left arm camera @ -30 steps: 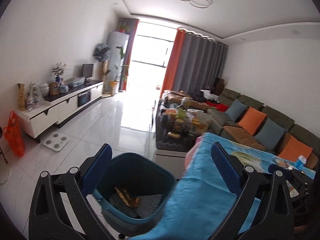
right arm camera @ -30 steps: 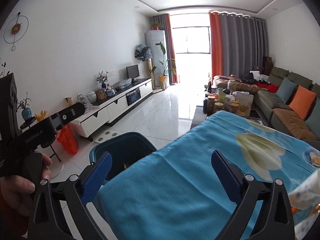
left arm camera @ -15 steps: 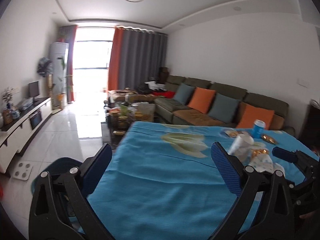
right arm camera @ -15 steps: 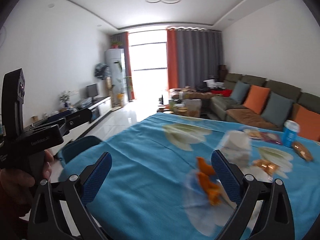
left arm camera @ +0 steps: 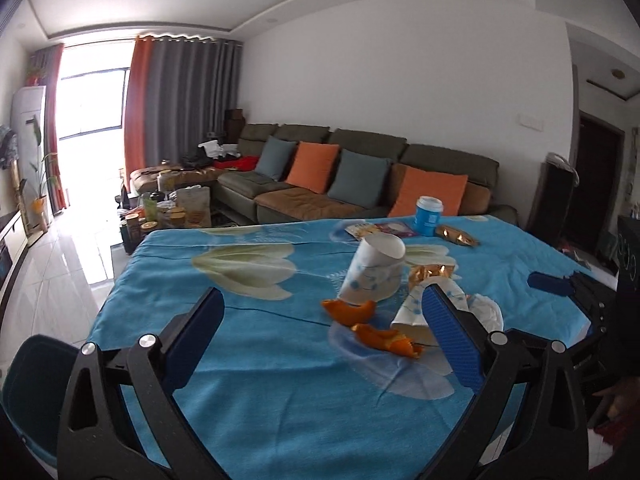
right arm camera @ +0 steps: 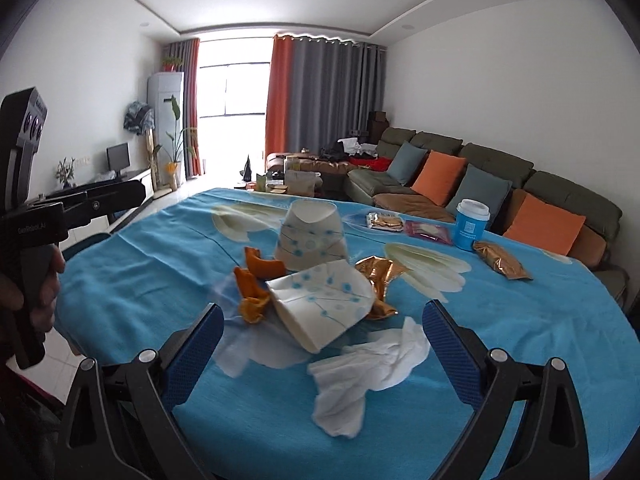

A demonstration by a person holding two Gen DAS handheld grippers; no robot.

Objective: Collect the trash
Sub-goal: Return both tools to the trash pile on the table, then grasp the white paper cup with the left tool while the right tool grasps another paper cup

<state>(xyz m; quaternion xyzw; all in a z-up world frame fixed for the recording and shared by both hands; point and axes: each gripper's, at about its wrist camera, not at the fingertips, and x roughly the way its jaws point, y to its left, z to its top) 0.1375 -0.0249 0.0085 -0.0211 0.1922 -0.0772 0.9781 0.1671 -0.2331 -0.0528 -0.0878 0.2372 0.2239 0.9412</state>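
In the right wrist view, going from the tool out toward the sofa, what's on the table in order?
White tissue → crushed paper cup lying on its side → orange peel and gold foil wrapper → upside-down paper cup → blue cup with white lid near the far edge.

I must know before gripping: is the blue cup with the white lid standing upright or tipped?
Upright: the blue cup stands on its base, lid on top.
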